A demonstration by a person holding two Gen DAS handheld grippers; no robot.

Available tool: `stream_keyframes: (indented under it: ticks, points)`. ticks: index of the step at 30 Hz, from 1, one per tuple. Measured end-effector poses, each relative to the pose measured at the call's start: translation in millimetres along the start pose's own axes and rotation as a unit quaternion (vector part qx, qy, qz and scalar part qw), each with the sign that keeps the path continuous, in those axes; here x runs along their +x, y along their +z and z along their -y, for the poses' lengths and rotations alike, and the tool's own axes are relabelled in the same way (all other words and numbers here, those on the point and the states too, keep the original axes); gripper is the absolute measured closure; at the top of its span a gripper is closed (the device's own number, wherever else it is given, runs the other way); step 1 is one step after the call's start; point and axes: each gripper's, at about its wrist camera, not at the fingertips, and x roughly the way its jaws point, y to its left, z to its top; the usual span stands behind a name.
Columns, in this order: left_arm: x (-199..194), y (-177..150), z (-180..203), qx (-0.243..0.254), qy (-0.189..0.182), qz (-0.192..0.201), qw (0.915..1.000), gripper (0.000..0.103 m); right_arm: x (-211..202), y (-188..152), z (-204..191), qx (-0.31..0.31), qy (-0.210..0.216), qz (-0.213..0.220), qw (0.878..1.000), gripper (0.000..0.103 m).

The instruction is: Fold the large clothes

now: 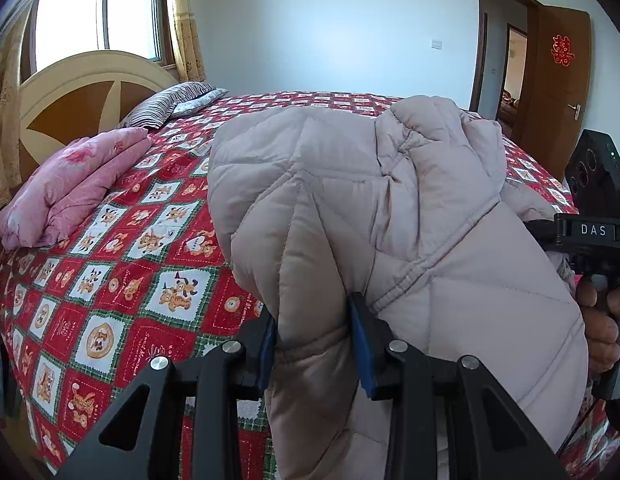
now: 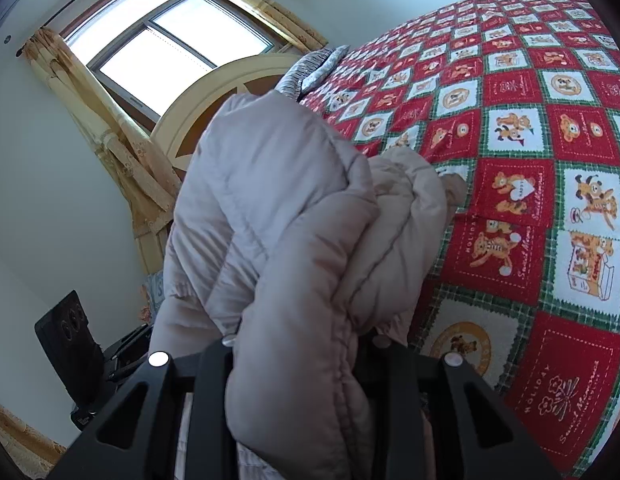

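A pale pink-beige quilted puffer jacket [image 1: 389,200] hangs bunched over the near part of the bed. My left gripper [image 1: 315,344] is shut on a thick fold of it, with blue pads [image 1: 363,348] pressing both sides. In the right wrist view the same jacket [image 2: 278,216] bulges up between the fingers of my right gripper [image 2: 298,356], which is shut on a rolled hem; its fingertips are buried in the fabric. The right gripper's black body [image 1: 593,216] and a hand [image 1: 601,328] show at the right edge of the left wrist view.
The bed carries a red, green and white cartoon-patterned cover [image 1: 122,248]. A folded pink quilt [image 1: 70,188] and striped pillows [image 1: 170,100] lie by the cream headboard [image 1: 70,96]. A window with yellow curtains [image 2: 130,152] is behind. An open brown door [image 1: 557,92] stands at the far right.
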Motion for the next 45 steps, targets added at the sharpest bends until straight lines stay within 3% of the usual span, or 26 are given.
stream_keyframes:
  ticks: [11,17,22,25,29,34,40,45]
  points:
    - [0,-4,-11,-0.007,-0.005,-0.003,1.0,0.069,10,2,-15,-0.006,-0.003,-0.012,1.0,0.073]
    - [-13,-5,-19,-0.01,0.0,0.005,0.9999,0.07,11,3,-32,-0.016,0.017,-0.012,1.0,0.073]
    - [1,-11,-27,0.0,0.029,-0.003,0.9996,0.069,23,1,-26,-0.022,-0.019,-0.019,0.999,0.073]
    - [14,-20,-32,-0.002,0.05,-0.012,0.9987,0.054,27,-2,-11,-0.016,-0.055,-0.028,0.998,0.072]
    - [20,-27,-34,0.003,0.071,0.004,0.9975,0.035,33,-7,9,0.005,-0.076,-0.034,0.997,0.068]
    - [30,-27,-39,-0.024,0.067,0.008,0.9975,0.018,36,-8,12,-0.013,-0.122,-0.037,0.992,0.065]
    - [46,-31,-41,-0.039,0.059,0.005,0.9975,0.007,37,-9,27,-0.008,-0.143,-0.042,0.989,0.056]
    - [52,-32,-37,-0.041,0.058,0.0,0.9975,0.005,37,-14,34,-0.005,-0.154,-0.037,0.987,0.05]
